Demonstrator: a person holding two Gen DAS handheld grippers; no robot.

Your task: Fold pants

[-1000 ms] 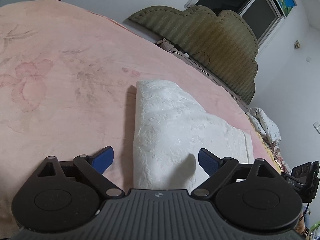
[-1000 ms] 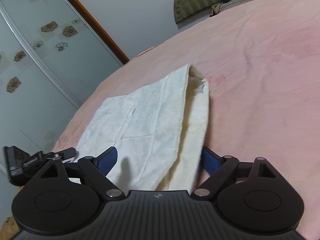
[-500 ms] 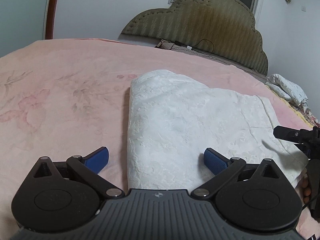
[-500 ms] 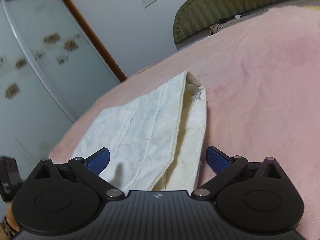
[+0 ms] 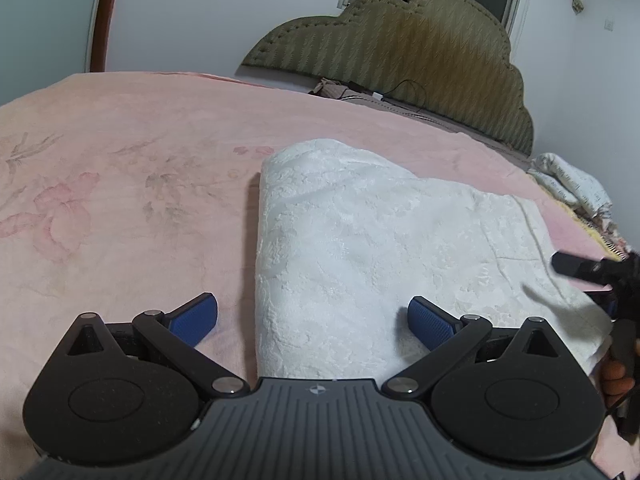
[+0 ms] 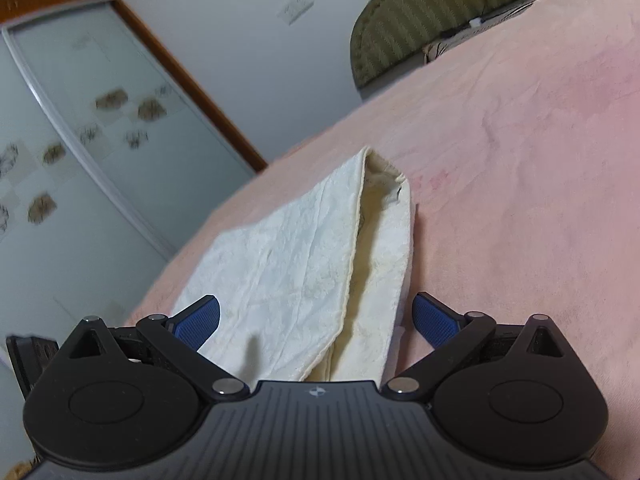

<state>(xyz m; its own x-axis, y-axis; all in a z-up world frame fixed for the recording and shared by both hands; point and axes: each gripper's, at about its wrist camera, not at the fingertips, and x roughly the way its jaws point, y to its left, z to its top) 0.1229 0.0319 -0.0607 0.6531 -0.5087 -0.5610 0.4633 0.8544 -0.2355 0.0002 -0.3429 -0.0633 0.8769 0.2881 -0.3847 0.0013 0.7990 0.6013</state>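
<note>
A pink bed (image 5: 120, 200) fills both views, with an olive headboard (image 5: 400, 52) at 12 o'clock. White folded pants (image 5: 360, 248) lie flat on it. The left gripper (image 5: 312, 320) and right gripper (image 6: 316, 320) hover over the pants' near edge, jaws spread wide, pinching nothing.

No words, brand names or numbers can be read in either view. The only sign is a small round emblem, a circle quartered by a cross, on the ribbed grey body of the left tongs (image 5: 313, 317); the same emblem sits at the same near-centre spot on the right tongs (image 6: 317, 315).
</note>
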